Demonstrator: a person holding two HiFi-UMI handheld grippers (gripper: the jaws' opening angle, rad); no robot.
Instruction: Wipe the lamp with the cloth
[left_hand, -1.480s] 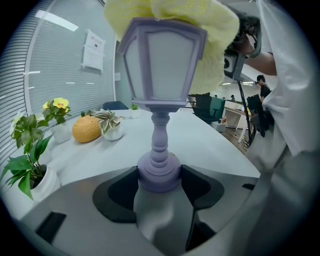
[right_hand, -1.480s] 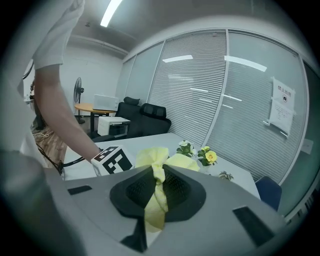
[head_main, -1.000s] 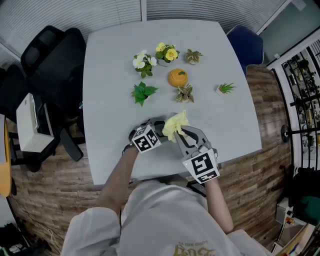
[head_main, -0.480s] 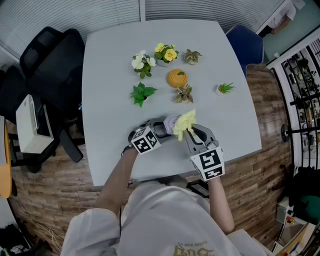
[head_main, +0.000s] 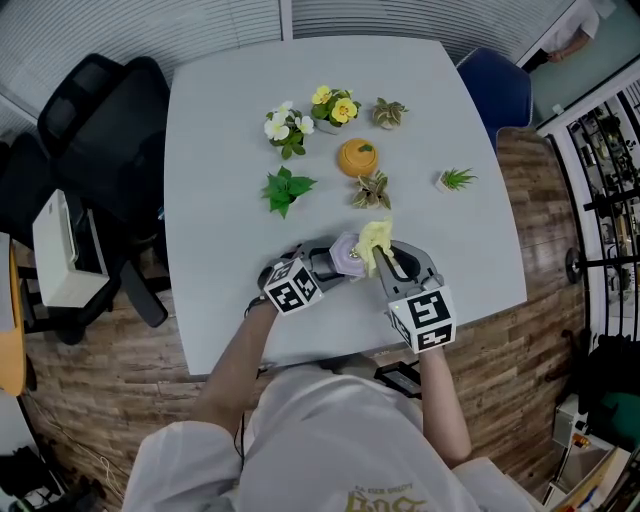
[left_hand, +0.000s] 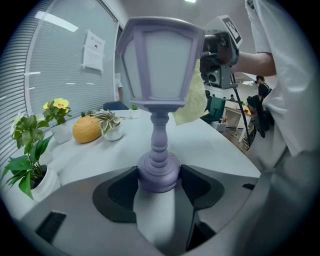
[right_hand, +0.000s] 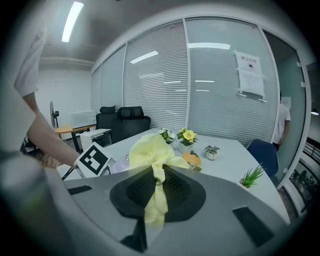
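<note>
A small lavender lantern-shaped lamp (left_hand: 160, 65) stands upright near the table's front edge, its round base (left_hand: 158, 172) clamped between the jaws of my left gripper (left_hand: 158, 176). From the head view the lamp (head_main: 349, 254) shows from above, between both grippers. My right gripper (right_hand: 156, 186) is shut on a crumpled yellow cloth (right_hand: 152, 150). That cloth (head_main: 375, 240) lies against the lamp's right side, and in the left gripper view the cloth (left_hand: 192, 102) hangs just behind the lamp head. My left gripper (head_main: 322, 262) comes in from the left, my right gripper (head_main: 383, 262) from the right.
Small potted plants (head_main: 287, 187) and flowers (head_main: 334, 104) stand in the middle of the grey table (head_main: 220, 120), with an orange ornament (head_main: 357, 156) among them. A tiny grass pot (head_main: 452, 180) sits right. Black chairs (head_main: 95, 110) stand left, a blue chair (head_main: 497, 90) back right.
My right gripper has carried the yellow cloth rightward across the lamp, from its left-top side to its right side, uncovering the lamp's top. The left gripper has held the lamp still.
</note>
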